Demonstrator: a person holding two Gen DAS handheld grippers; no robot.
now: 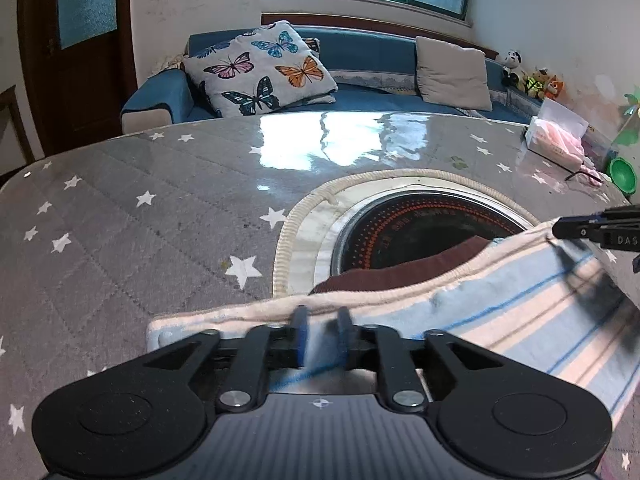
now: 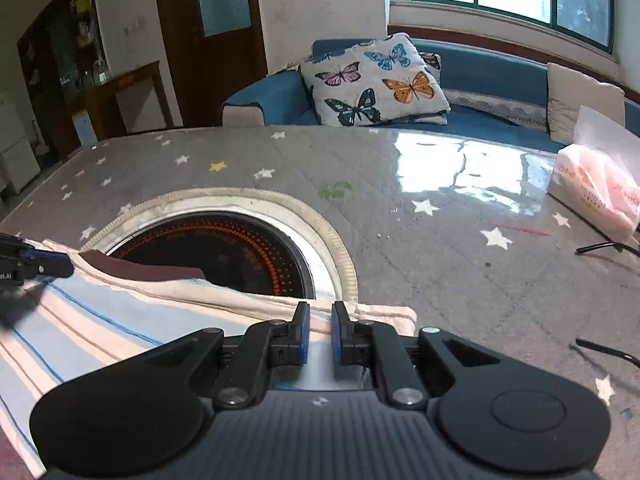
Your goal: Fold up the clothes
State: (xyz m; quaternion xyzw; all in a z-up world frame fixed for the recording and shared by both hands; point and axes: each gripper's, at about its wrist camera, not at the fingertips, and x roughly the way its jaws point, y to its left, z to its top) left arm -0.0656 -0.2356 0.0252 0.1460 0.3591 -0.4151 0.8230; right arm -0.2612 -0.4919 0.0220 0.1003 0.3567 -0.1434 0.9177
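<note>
A striped garment [image 1: 500, 320], pale blue and cream with thin blue lines, lies on the grey star-print table, with a brown cloth edge [image 1: 400, 268] showing behind it. My left gripper [image 1: 322, 334] stands at the garment's left end; its jaws are a narrow gap apart with cloth between them, blurred. My right gripper [image 2: 320, 334] stands at the garment's [image 2: 120, 320] right end, jaws a narrow gap apart over the cloth edge. Each gripper shows at the edge of the other's view, the right one [image 1: 592, 232] and the left one [image 2: 36, 266].
A round black hotplate [image 2: 224, 252] with a cream ring sits in the table [image 2: 420, 240] just behind the garment. A tissue pack [image 2: 596, 188] and black glasses [image 2: 608, 248] lie at the right. A green bowl [image 1: 622, 176] is at the far right. A blue sofa [image 1: 360, 80] stands beyond.
</note>
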